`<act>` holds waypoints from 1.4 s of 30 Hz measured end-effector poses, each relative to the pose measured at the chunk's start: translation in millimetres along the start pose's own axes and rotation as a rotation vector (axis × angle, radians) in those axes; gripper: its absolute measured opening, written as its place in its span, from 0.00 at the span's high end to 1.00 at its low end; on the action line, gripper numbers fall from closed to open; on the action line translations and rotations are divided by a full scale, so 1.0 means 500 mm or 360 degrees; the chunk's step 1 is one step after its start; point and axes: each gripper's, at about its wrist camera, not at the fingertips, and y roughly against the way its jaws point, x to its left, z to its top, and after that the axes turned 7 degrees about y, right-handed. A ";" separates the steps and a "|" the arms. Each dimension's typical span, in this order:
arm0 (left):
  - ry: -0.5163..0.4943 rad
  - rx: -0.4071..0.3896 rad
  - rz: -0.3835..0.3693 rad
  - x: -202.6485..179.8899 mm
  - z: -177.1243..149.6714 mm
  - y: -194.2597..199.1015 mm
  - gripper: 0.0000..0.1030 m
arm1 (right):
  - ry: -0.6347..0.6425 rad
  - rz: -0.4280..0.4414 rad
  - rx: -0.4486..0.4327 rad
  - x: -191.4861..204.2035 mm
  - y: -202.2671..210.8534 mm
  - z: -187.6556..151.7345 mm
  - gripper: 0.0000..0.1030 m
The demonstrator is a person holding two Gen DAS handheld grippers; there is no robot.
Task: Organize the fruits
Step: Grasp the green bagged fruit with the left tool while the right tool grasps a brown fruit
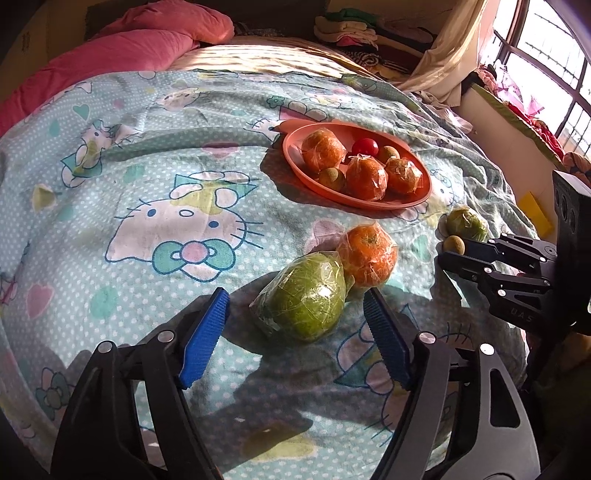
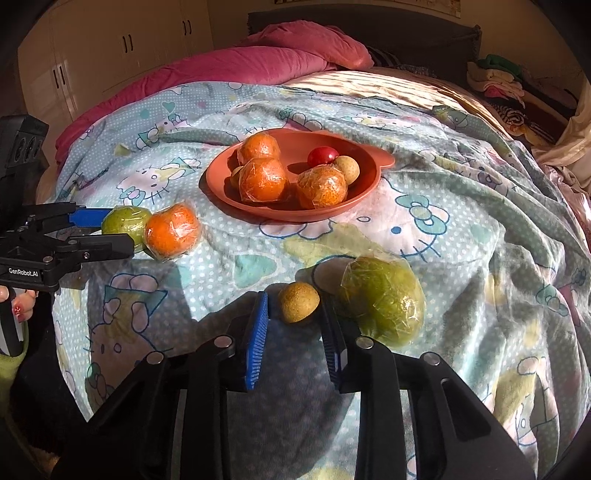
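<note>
An orange plate [image 1: 295, 168] [image 2: 218, 177] on the bed holds three wrapped oranges, a red tomato [image 1: 365, 146] and small tan fruits. A wrapped green citrus [image 1: 304, 297] [image 2: 122, 219] lies between my open left gripper's [image 1: 297, 301] blue pads, beside a wrapped orange [image 1: 367, 254] [image 2: 171, 230]. My right gripper [image 2: 295, 308] is open around a small tan fruit [image 2: 298, 302] [image 1: 454, 244], next to a second wrapped green citrus [image 2: 384, 299] [image 1: 467, 221]. The right gripper also shows in the left wrist view [image 1: 452, 254].
The fruits lie on a rumpled Hello Kitty blanket [image 1: 184, 221]. A pink duvet [image 2: 258, 62] lies at the bed's head, folded clothes [image 1: 347, 27] at the far corner. A window [image 1: 546, 55] is on the right, white cabinets [image 2: 110, 44] on the left.
</note>
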 end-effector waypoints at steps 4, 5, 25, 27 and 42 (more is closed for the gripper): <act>-0.0009 0.0010 -0.0002 0.000 0.001 -0.011 0.43 | 0.0016 0.0004 -0.0009 0.002 -0.005 0.007 0.77; -0.0008 0.0008 -0.0003 0.002 0.002 -0.012 0.45 | 0.0018 0.0006 -0.0013 0.002 -0.005 0.009 0.77; -0.0043 0.0003 -0.0047 0.007 0.007 0.004 0.62 | 0.0027 0.0078 -0.0050 0.007 0.002 0.019 0.79; -0.0033 -0.0019 -0.0052 0.007 0.011 0.015 0.62 | 0.0036 0.0087 -0.0056 0.012 0.008 0.020 0.79; -0.0034 -0.0085 -0.0084 -0.030 0.079 0.039 0.62 | 0.0063 0.0100 -0.0172 -0.005 0.056 0.066 0.79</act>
